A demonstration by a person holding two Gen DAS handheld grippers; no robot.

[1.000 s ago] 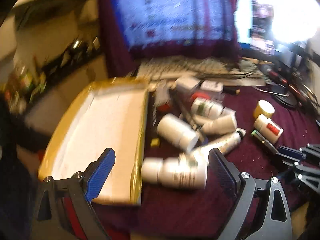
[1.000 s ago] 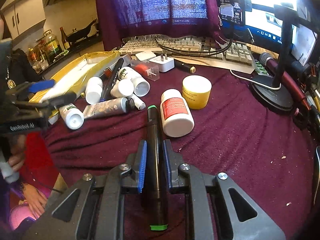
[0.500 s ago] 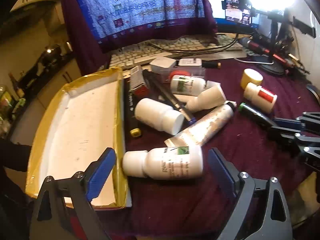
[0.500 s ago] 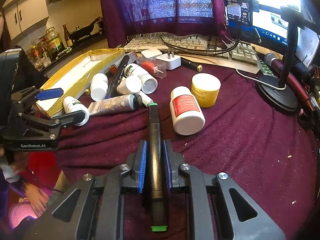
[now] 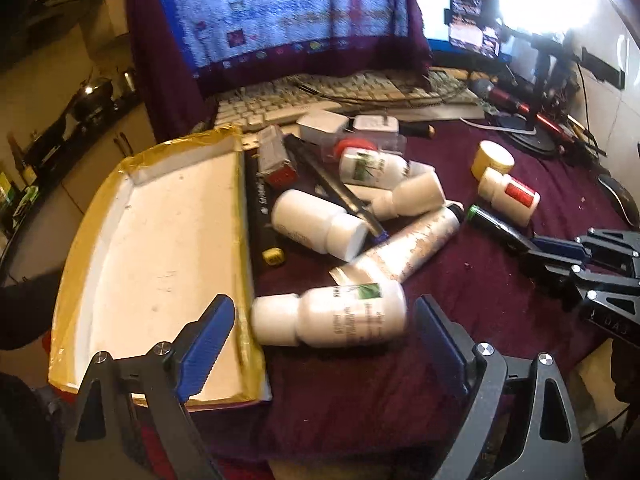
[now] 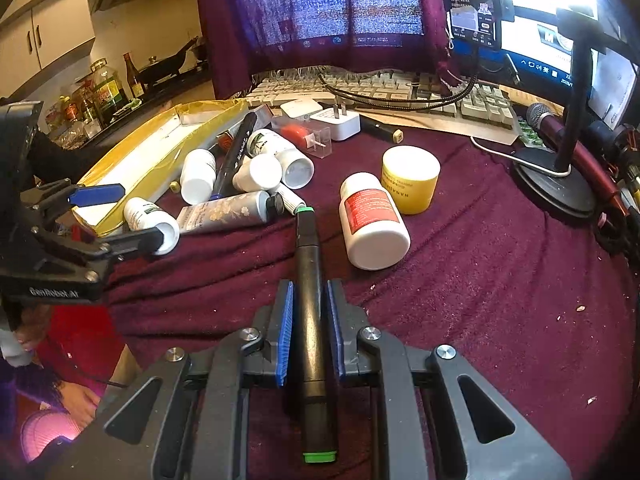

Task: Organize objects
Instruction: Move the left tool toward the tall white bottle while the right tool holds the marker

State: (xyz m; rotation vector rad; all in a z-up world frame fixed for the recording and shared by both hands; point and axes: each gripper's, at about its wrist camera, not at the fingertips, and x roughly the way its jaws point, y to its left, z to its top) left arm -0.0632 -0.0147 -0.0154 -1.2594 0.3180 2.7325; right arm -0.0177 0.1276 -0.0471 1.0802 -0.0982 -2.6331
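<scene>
Closest in, the right gripper (image 6: 308,332) is clamped on a black marker with green ends (image 6: 310,320), its blue pads pressing the barrel from either side. The marker runs straight ahead along the fingers, one green end toward the handle and the other out over the maroon cloth (image 6: 480,280), pointing at the heap of bottles.

On the other side, the left gripper (image 5: 320,332) stands wide apart, with nothing pressed. A white bottle with a green label (image 5: 332,316) lies on its side on the cloth between the two fingers. Its long axis runs crosswise, finger to finger, cap toward the gold-edged tray (image 5: 92,240). So closing would catch it end to end rather than across its waist, which looks to me like a slippery hold. Neither pad touches it as far as I can tell. The left hand is plainly the nearer one to this bottle and to the tray, which sits just beside the bottle's cap end.

Past that lies a silver tube (image 5: 404,248) on a slant, then a plain white bottle (image 5: 316,224) with a dark pen (image 5: 332,188) across it. Further out, a bottle with a red label (image 6: 372,220) lies beside a yellow jar (image 6: 410,184), nearer the right hand. At the back are a keyboard (image 6: 400,92) and a purple cloth (image 6: 320,12) hanging over a screen
</scene>
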